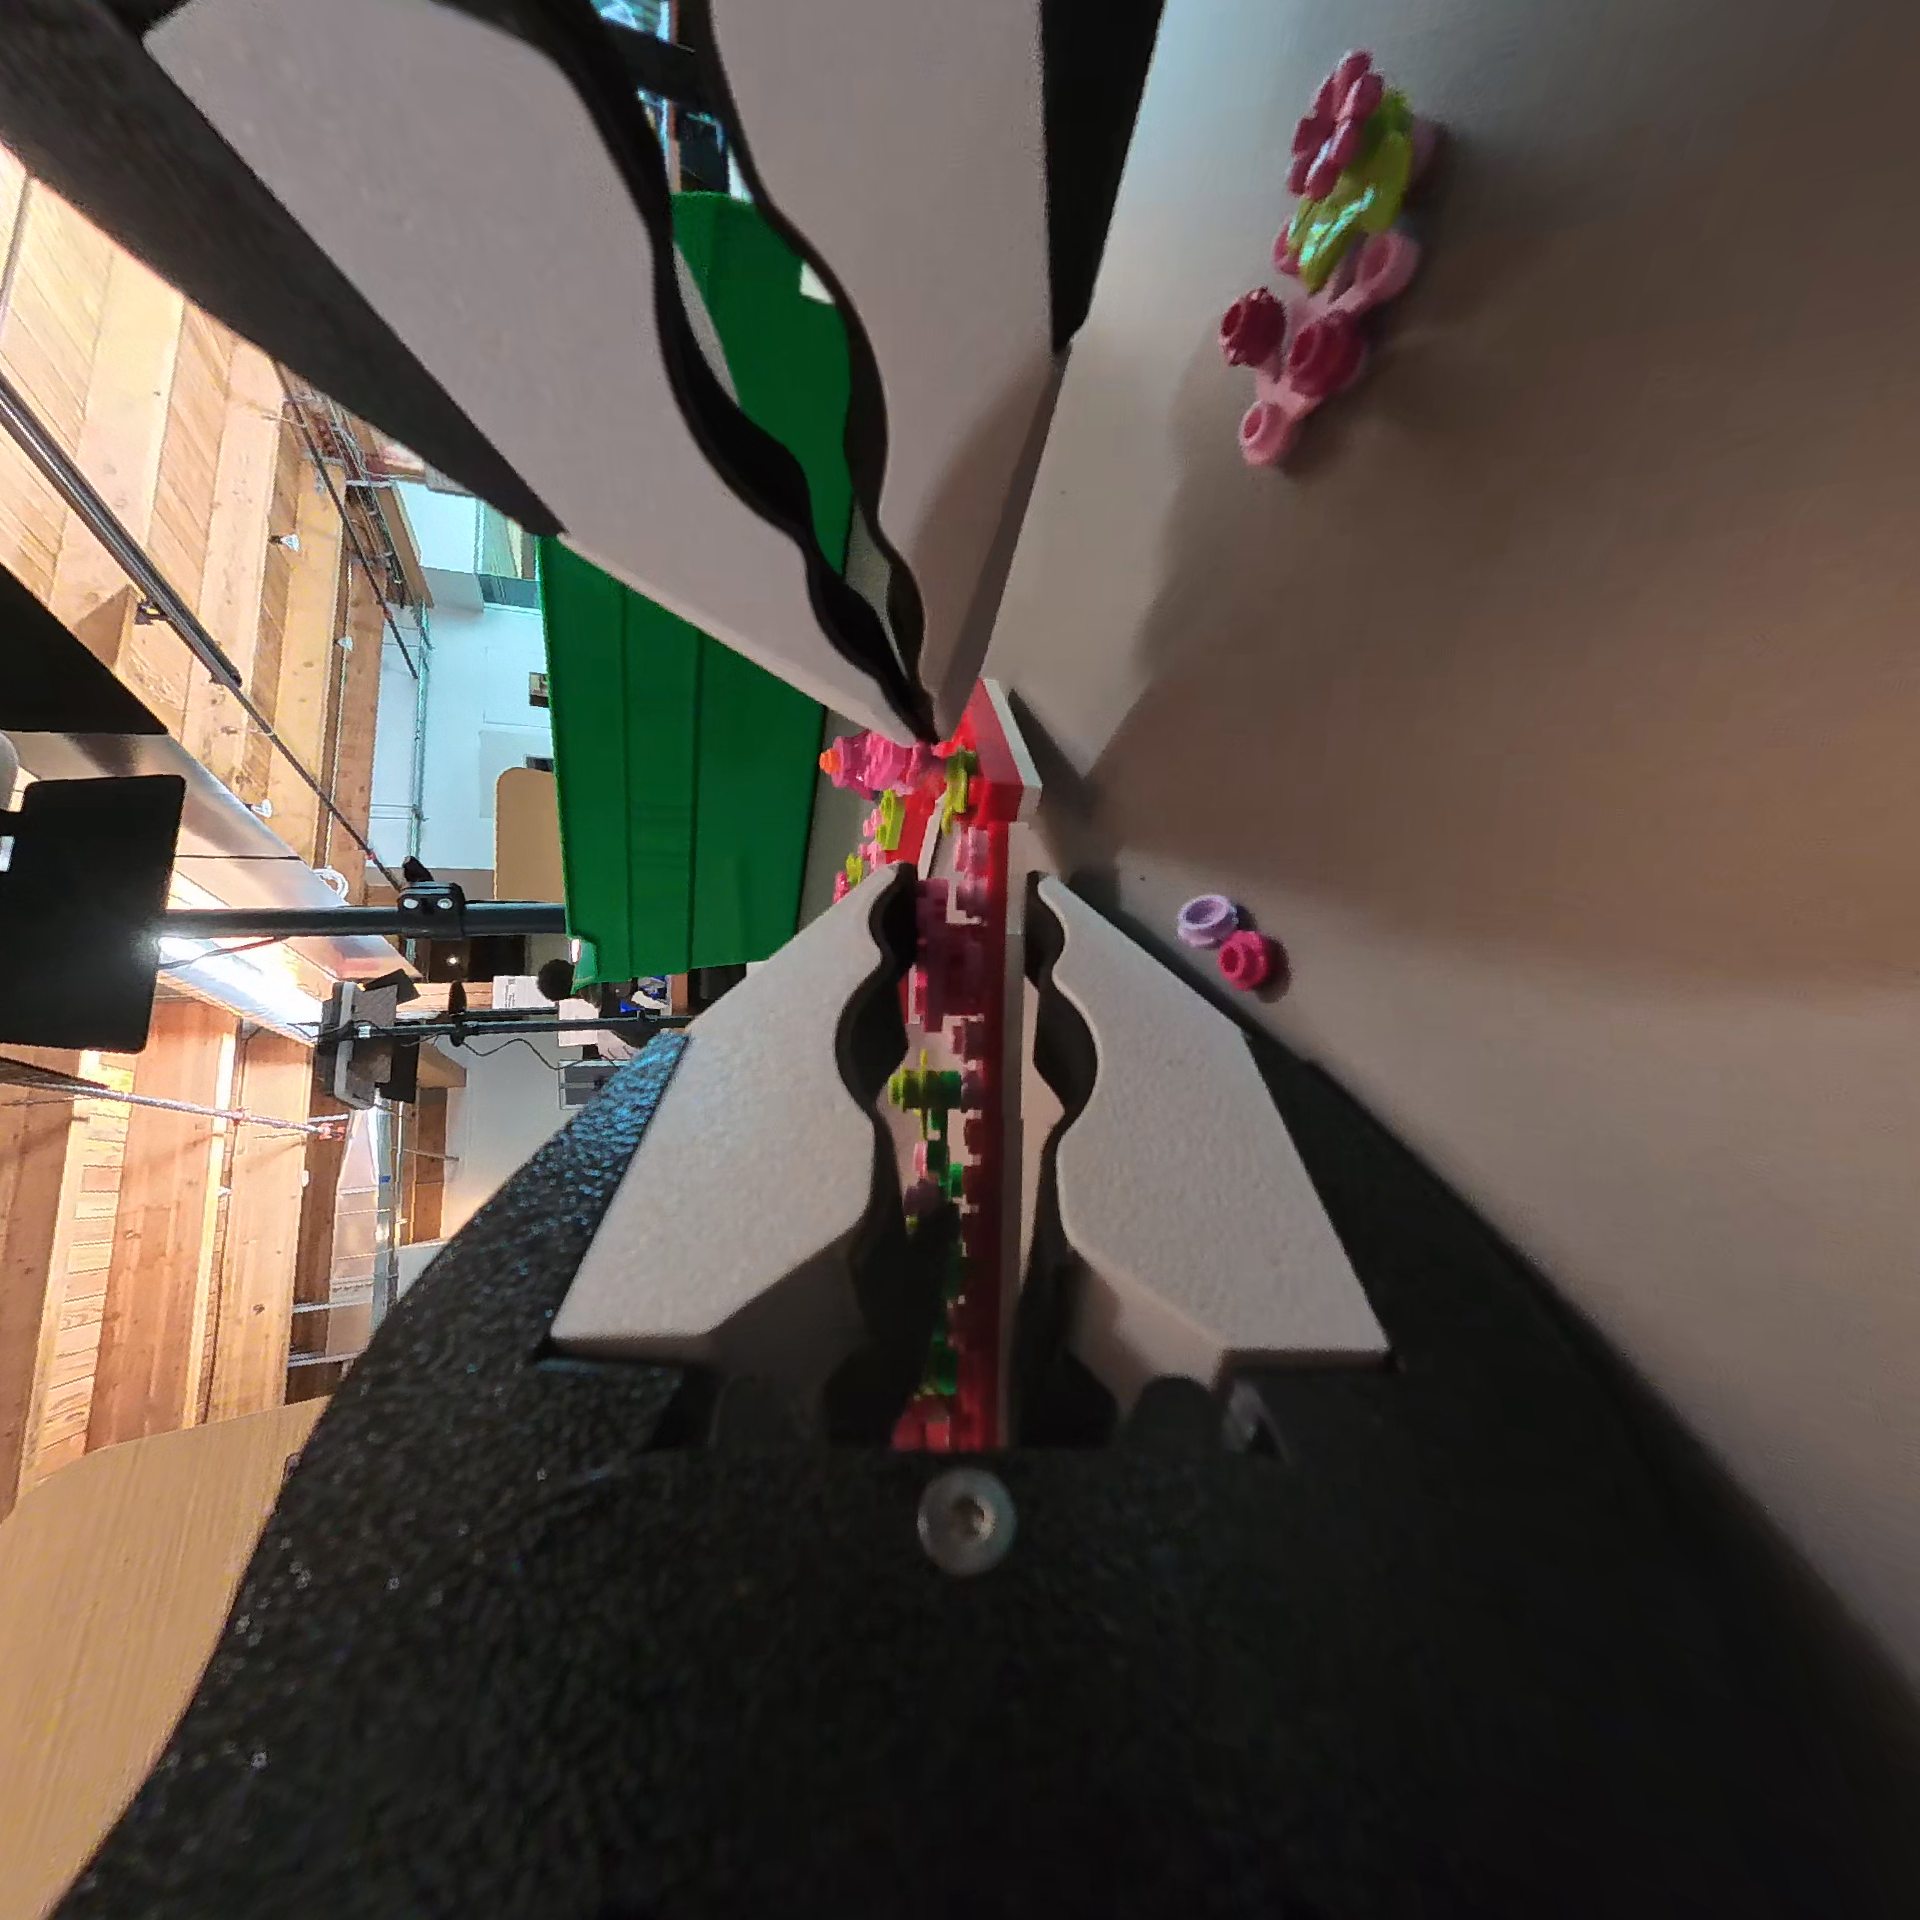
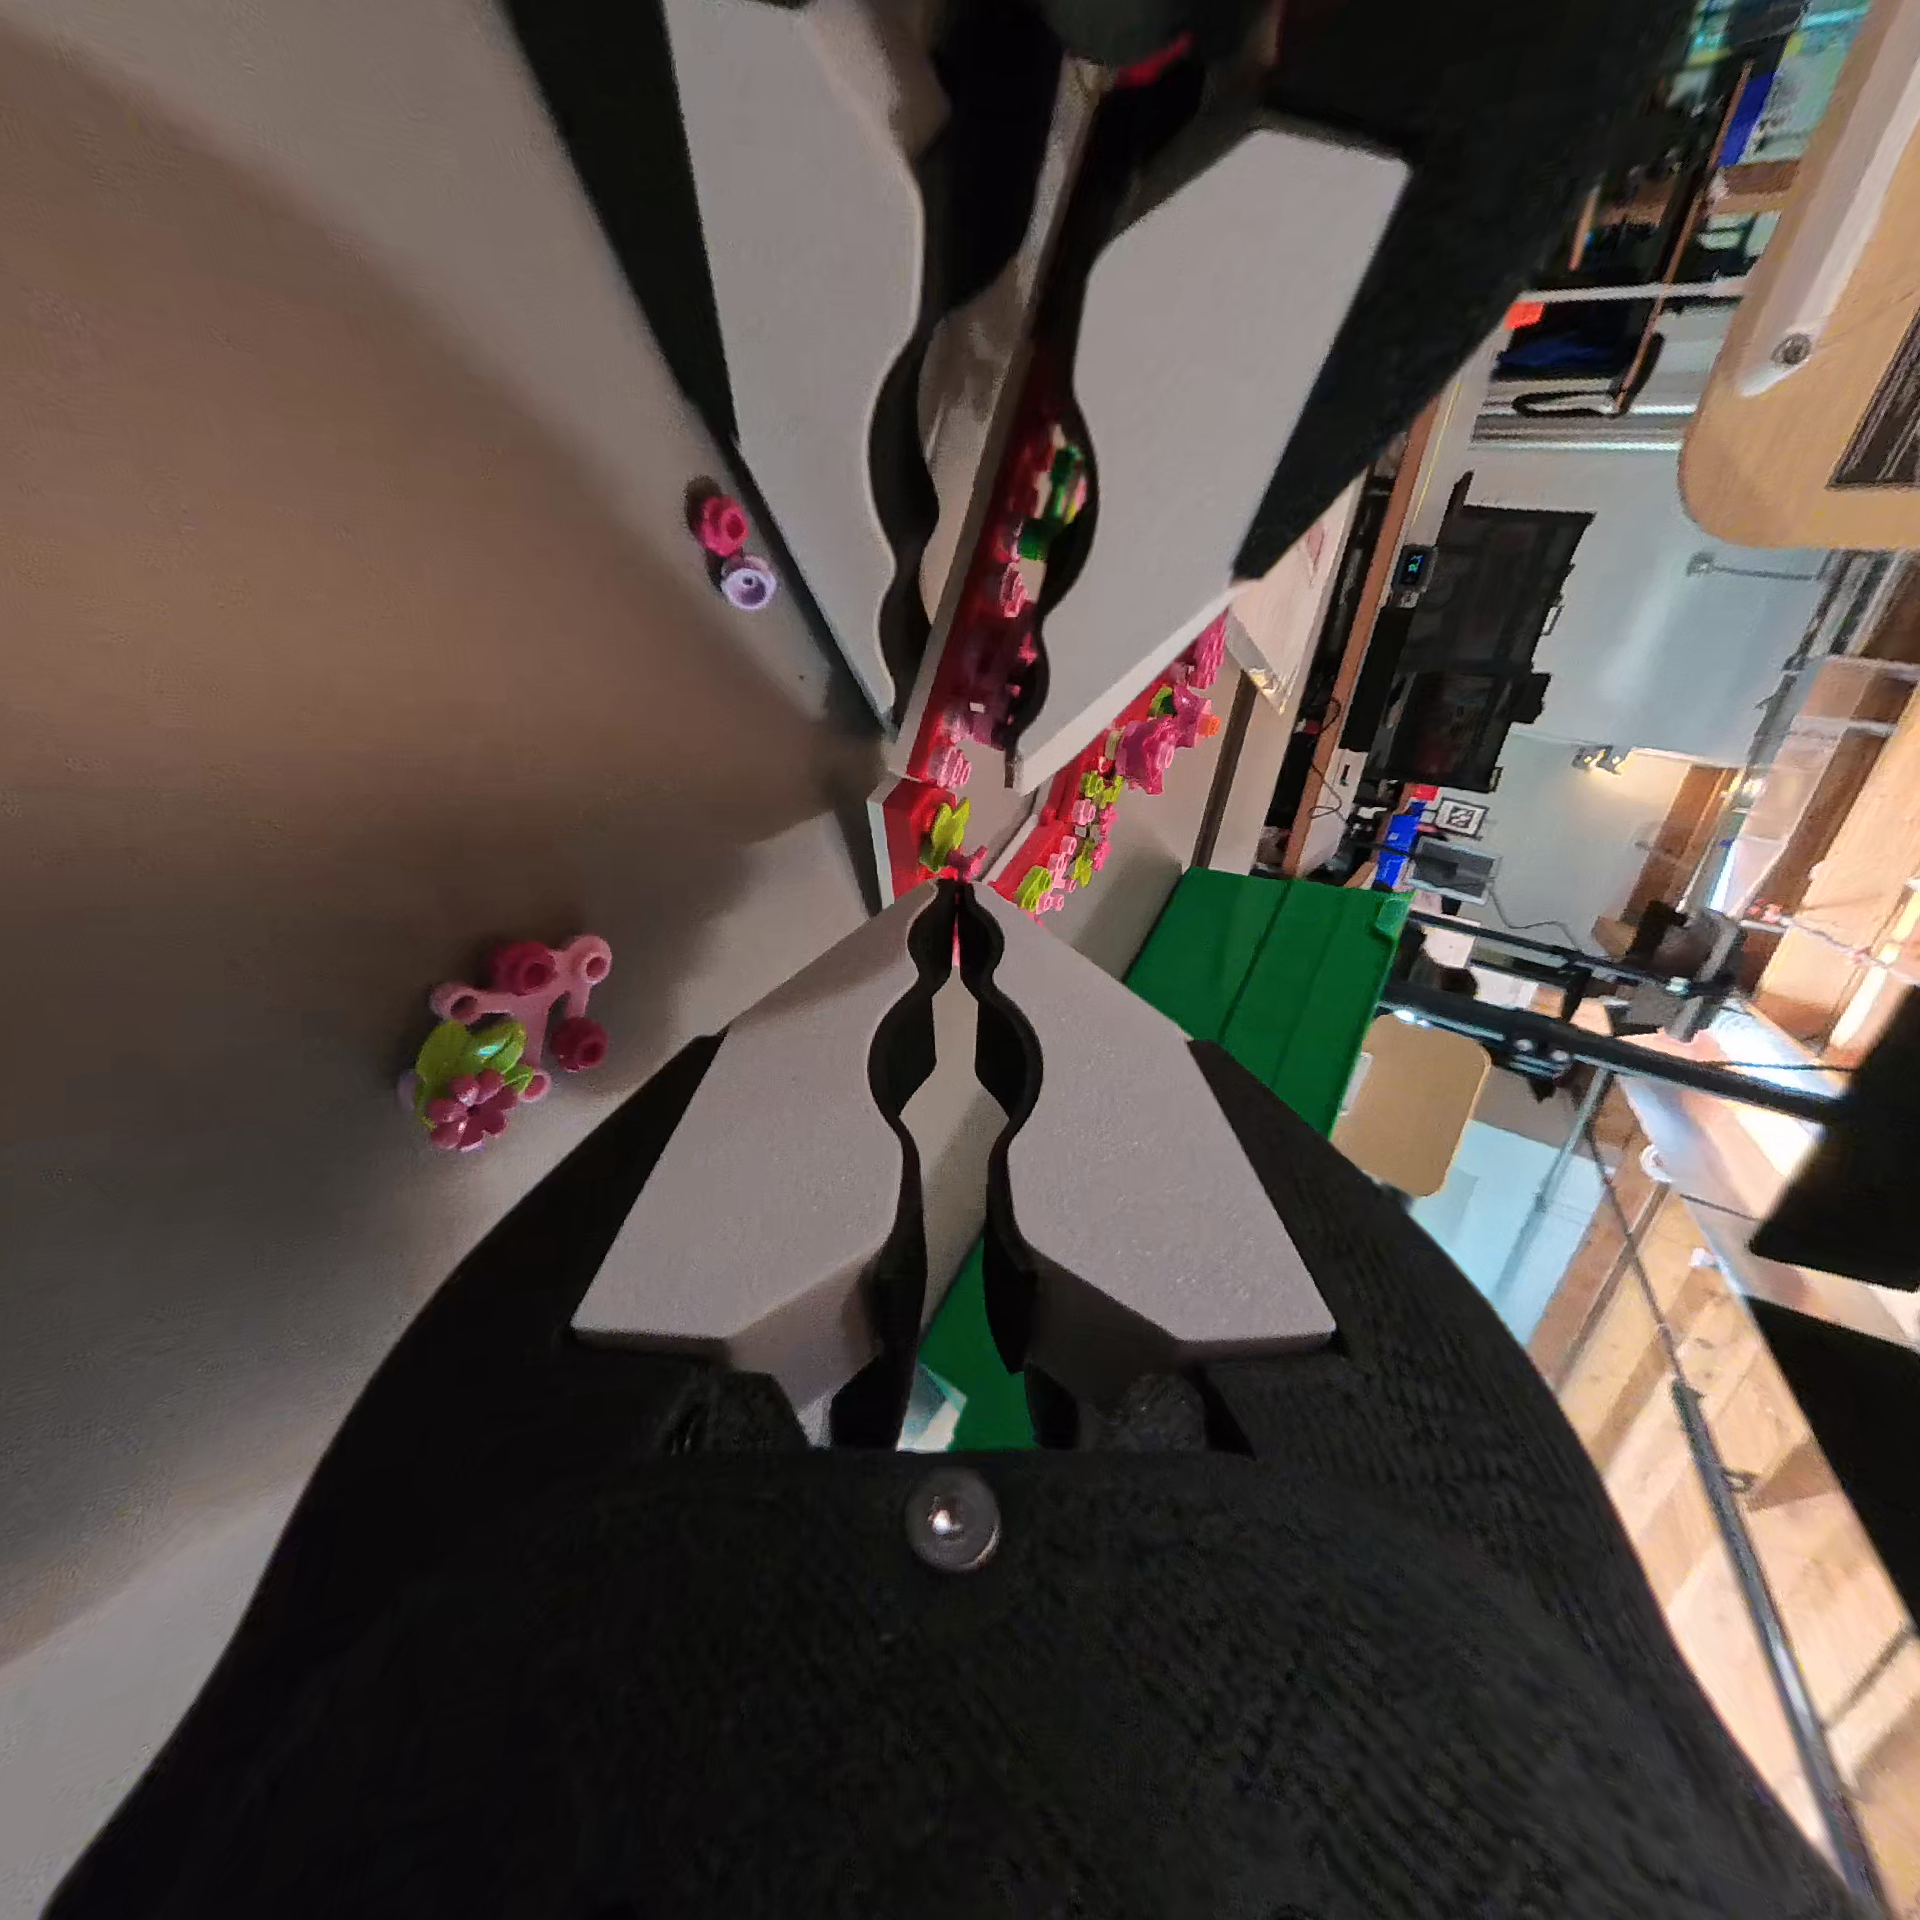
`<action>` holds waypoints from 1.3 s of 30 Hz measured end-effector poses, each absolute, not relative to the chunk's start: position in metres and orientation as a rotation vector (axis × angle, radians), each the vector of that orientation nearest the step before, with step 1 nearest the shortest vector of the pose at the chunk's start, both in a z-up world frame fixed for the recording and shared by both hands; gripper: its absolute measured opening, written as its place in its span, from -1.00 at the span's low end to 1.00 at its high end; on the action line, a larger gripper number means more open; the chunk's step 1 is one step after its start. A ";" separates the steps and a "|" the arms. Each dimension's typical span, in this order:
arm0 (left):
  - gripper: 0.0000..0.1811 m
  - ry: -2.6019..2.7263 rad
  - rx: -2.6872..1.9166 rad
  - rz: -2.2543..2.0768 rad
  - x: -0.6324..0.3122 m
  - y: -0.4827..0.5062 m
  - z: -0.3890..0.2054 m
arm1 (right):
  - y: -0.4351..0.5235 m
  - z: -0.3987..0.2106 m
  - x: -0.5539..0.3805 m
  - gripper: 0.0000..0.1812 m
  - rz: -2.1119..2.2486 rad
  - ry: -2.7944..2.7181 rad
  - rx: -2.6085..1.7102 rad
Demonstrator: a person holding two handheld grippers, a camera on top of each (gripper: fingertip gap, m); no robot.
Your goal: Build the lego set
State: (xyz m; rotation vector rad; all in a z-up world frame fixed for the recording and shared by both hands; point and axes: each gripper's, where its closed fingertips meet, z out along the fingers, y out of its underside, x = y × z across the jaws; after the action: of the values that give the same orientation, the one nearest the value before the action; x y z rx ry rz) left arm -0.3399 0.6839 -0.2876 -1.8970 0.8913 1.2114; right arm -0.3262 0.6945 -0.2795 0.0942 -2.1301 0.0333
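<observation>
My left gripper (image 1: 968, 883) is shut on a red lego plate (image 1: 1000, 1039) with a white edge and holds it edge-on; pink, magenta and lime flower pieces stud its face. The plate also shows in the right wrist view (image 2: 940, 748), between the left gripper's fingers (image 2: 831, 312). My right gripper (image 2: 954, 899) is shut, with a small pink piece (image 2: 952, 940) glimpsed between its tips, and it touches the plate's far end beside a lime leaf (image 2: 948, 826). In the left wrist view the right gripper (image 1: 930, 732) comes in from above.
On the white table (image 1: 1558, 727) lie a pink plate cluster with magenta flowers and lime leaves (image 1: 1330, 260) (image 2: 509, 1029) and two small round studs, lavender and magenta (image 1: 1231, 940) (image 2: 732, 551). A second red flowered section (image 2: 1101, 790) and a green sheet (image 2: 1257, 956) lie beyond. My two grippers' fingertips are within a few centimetres of each other.
</observation>
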 end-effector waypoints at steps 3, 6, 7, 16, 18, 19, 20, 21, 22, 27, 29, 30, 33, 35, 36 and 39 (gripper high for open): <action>-0.81 0.895 -1.896 1.215 -0.340 0.684 -0.288 | 0.694 -0.279 -0.325 -1.00 -0.002 -2.107 0.154; -0.81 0.891 -1.898 1.207 -0.340 0.684 -0.288 | 0.692 -0.278 -0.325 -1.00 -0.034 -2.082 0.217; -0.81 0.891 -1.898 1.206 -0.340 0.684 -0.288 | 0.692 -0.279 -0.325 -1.00 -0.041 -2.082 0.228; -0.81 0.895 -1.899 1.207 -0.340 0.684 -0.288 | 0.692 -0.281 -0.323 -1.00 -0.074 -2.118 0.296; -0.81 0.894 -1.901 1.206 -0.340 0.684 -0.288 | 0.692 -0.281 -0.323 -1.00 -0.083 -2.127 0.316; -0.81 0.892 -1.903 1.204 -0.340 0.684 -0.288 | 0.692 -0.281 -0.323 -1.00 -0.084 -2.132 0.322; -0.81 0.890 -1.905 1.203 -0.340 0.684 -0.288 | 0.692 -0.281 -0.323 -1.00 -0.084 -2.135 0.326; -0.81 0.890 -1.905 1.202 -0.340 0.684 -0.288 | 0.691 -0.281 -0.323 -1.00 -0.085 -2.137 0.331; -0.81 0.892 -1.903 1.203 -0.339 0.684 -0.288 | 0.691 -0.282 -0.322 -1.00 -0.089 -2.140 0.336; -0.81 0.890 -1.905 1.199 -0.339 0.684 -0.288 | 0.692 -0.282 -0.323 -1.00 -0.084 -2.142 0.329; -0.81 0.893 -1.900 1.201 -0.339 0.684 -0.288 | 0.691 -0.282 -0.322 -1.00 -0.091 -2.142 0.332; -0.81 0.885 -1.906 1.193 -0.340 0.684 -0.288 | 0.692 -0.282 -0.323 -1.00 -0.081 -2.143 0.319; -0.81 0.871 -1.912 1.176 -0.340 0.684 -0.289 | 0.691 -0.281 -0.323 -1.00 -0.057 -2.142 0.279; -0.81 0.872 -1.912 1.183 -0.340 0.684 -0.289 | 0.692 -0.283 -0.322 -0.93 -0.018 -2.174 0.216; -0.81 0.872 -1.911 1.185 -0.340 0.684 -0.289 | 0.693 -0.284 -0.321 -0.82 0.002 -2.187 0.187; -0.81 0.848 -1.919 1.177 -0.342 0.684 -0.289 | 0.693 -0.285 -0.318 -0.61 0.069 -2.192 0.114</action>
State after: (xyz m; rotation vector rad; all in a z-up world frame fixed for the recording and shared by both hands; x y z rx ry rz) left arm -0.3420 0.6836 -0.2886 -1.9186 0.8481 1.1772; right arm -0.3179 0.6934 -0.2850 0.1135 -2.1918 0.0694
